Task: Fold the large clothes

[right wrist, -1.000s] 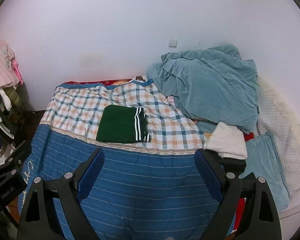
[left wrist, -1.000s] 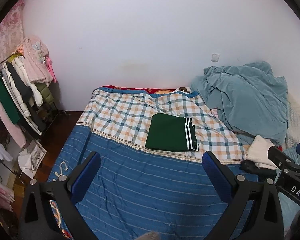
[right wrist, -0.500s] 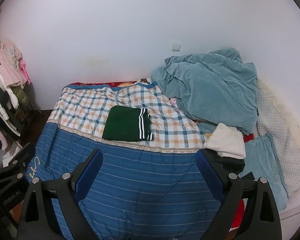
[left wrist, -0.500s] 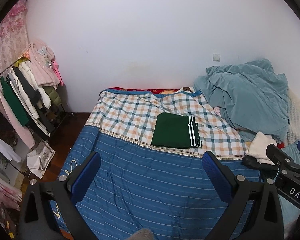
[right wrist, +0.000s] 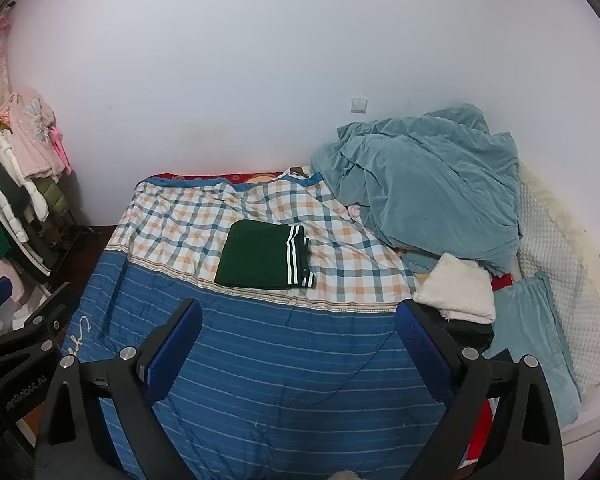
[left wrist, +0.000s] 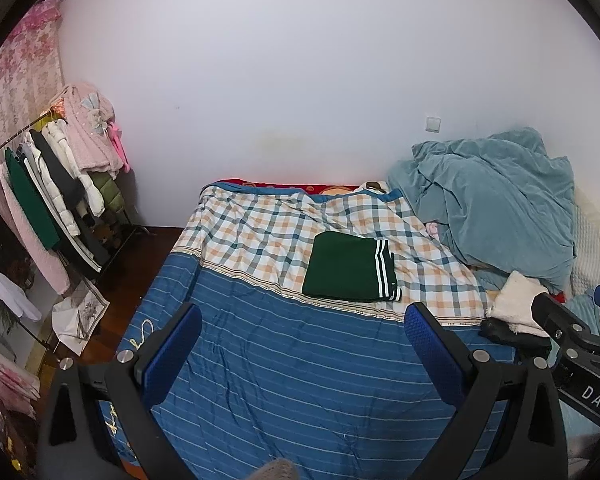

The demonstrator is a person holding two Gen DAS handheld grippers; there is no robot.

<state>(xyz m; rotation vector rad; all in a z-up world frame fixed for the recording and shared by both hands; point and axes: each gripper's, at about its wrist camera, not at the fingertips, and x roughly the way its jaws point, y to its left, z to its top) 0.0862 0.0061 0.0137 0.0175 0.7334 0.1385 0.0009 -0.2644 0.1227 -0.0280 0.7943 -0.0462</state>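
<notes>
Folded garment: a dark green piece (left wrist: 350, 267) with white stripes along its right edge, folded into a neat rectangle; it lies flat on the plaid part of the bed cover, near the seam with the blue striped part. In the right wrist view it shows at (right wrist: 265, 255).
Left claw: (left wrist: 302, 354) released, its blue-padded fingers (left wrist: 171, 354) spread wide with nothing between them; it hangs over the blue striped part, well short of the garment.
Right claw: (right wrist: 299, 350) released and empty, its jaws have just been opening a little further and now stand wide; it too hangs over the striped part, apart from the garment. Its black frame shows at the right edge of the left wrist view.
Bed: (left wrist: 280, 380) covered by a quilt, blue with pale stripes at the near end, plaid in white, orange and teal at the far end.
Blanket: a teal one (right wrist: 428, 184) heaped at the far right corner of the bed, against the white wall.
Towel: a folded cream one (right wrist: 458, 290) just right of the plaid part, on top of something dark.
Pillow: a teal one (right wrist: 532, 332) at the right edge of the bed.
Clothes rack: (left wrist: 56, 196) left of the bed, hung with pink, white, black and green garments.
Wall switch: (right wrist: 359, 104) above the blanket.
</notes>
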